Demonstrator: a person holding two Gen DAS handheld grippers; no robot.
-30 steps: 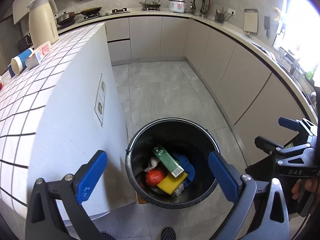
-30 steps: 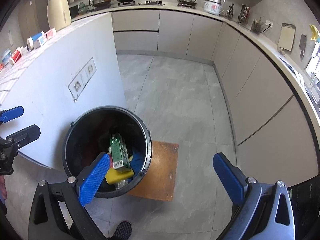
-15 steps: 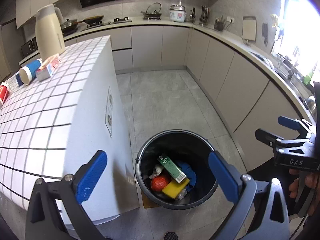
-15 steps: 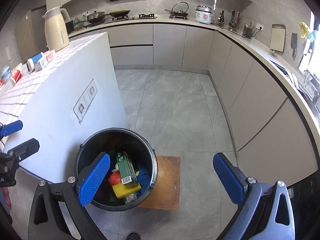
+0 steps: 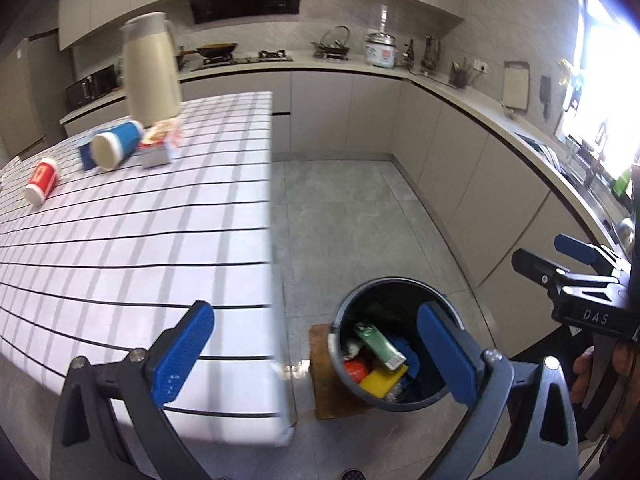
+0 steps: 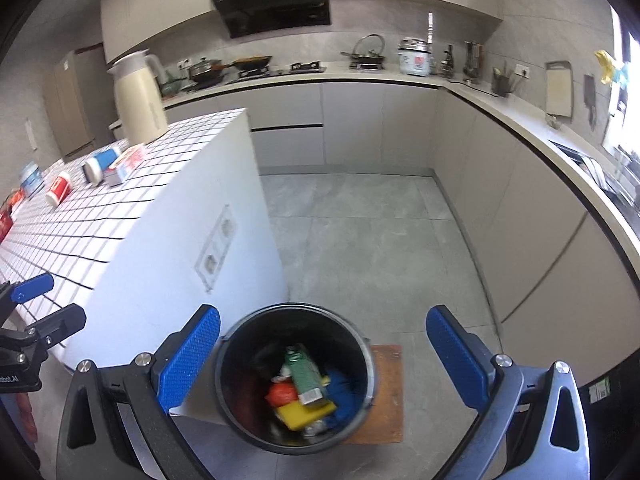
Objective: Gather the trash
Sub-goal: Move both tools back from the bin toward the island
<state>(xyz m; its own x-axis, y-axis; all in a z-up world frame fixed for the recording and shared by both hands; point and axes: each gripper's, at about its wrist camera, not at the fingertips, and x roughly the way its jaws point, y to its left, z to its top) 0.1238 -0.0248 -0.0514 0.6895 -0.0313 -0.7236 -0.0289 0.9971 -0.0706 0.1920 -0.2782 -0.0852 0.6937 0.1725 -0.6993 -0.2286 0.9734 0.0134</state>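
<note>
A black trash bin stands on the floor beside the white tiled counter. Inside lie a green carton, a red lump, a yellow sponge and something blue. On the counter lie a blue cup, a red can and a small packet. My left gripper is open over the counter's corner. My right gripper is open above the bin. Neither holds anything.
A cream jug stands at the counter's far end. A brown mat lies under the bin. Grey cabinets line the back and right, with cookware on top. Open floor stretches beyond the bin.
Both grippers have risen and tilted up, so the bin sits lower in view. The left one has also swung left over the counter top. Both stay open and empty.
</note>
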